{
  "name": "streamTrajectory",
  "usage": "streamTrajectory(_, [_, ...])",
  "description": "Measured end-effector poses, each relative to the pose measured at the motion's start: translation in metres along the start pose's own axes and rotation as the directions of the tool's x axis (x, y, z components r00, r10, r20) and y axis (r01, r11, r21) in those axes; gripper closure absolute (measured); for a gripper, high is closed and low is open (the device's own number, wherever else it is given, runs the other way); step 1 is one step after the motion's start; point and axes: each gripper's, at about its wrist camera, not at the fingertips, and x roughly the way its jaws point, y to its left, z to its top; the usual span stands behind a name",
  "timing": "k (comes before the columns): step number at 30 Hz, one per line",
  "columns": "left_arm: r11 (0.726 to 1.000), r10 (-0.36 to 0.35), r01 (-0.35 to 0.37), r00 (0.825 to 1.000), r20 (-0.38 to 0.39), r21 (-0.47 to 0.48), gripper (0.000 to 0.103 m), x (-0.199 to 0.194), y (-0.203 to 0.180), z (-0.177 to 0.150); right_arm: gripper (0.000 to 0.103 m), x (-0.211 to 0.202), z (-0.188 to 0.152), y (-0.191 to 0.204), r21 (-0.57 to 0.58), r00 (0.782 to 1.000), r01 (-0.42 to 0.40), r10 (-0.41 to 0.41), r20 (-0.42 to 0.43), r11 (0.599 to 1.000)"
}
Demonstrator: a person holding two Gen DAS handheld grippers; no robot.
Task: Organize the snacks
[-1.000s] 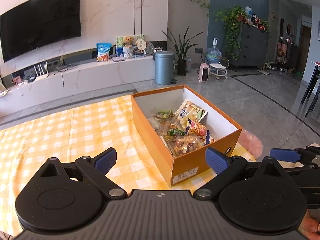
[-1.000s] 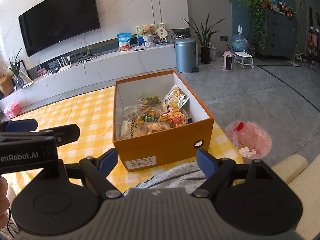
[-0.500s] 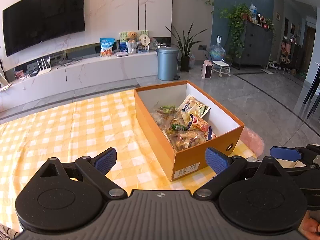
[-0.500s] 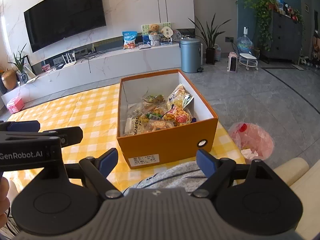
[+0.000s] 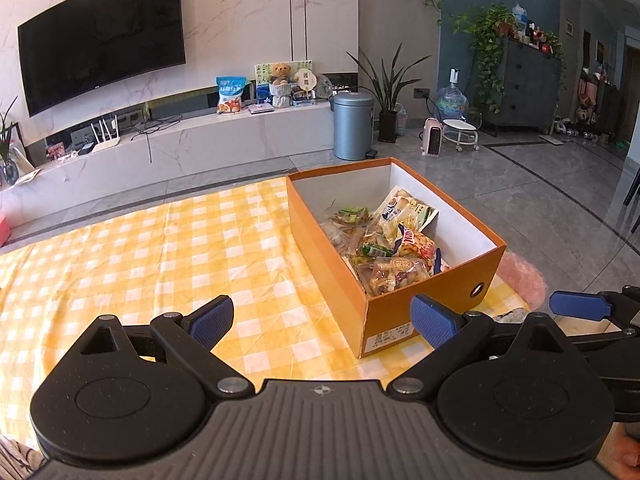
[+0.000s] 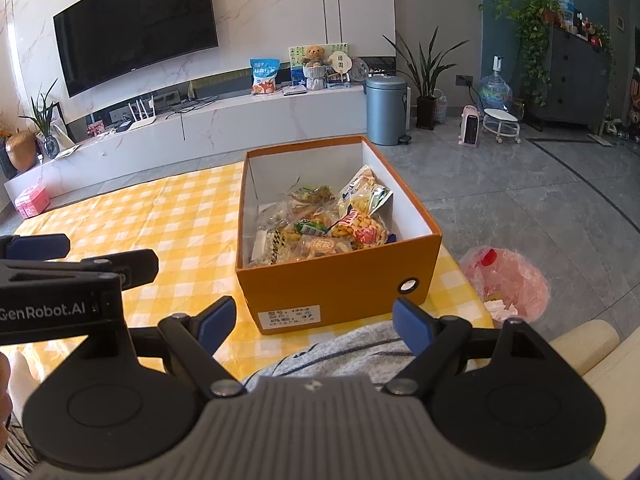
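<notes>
An open orange box [image 5: 320, 256] sits on the yellow checked tablecloth [image 5: 140, 260] and holds several snack packets [image 5: 394, 246]. It also shows in the right wrist view [image 6: 340, 284], with the snack packets [image 6: 324, 226] piled inside. My left gripper [image 5: 322, 318] is open and empty, pulled back in front of the box's near left corner. My right gripper [image 6: 314, 322] is open and empty, just short of the box's labelled front wall, over a grey striped cloth [image 6: 340, 352]. Each gripper shows at the edge of the other's view.
A pink plastic bag [image 6: 508, 280] lies on the floor right of the table. A grey bin [image 5: 353, 126] and a white TV bench [image 5: 180, 148] stand beyond the table. A cream cushion [image 6: 584, 344] is at my right.
Both grippers have drawn back and risen a little, so the box looks smaller and farther. Both stay open and empty. The box and snacks have not moved.
</notes>
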Motion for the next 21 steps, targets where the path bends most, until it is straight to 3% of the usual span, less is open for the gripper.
streamTrajectory(21, [0.999, -0.020, 0.019, 1.000, -0.024, -0.039, 0.000, 0.000, 0.005, -0.004, 0.019, 0.001, -0.001, 0.011, -0.034, 1.000, 0.005, -0.005, -0.010, 0.999])
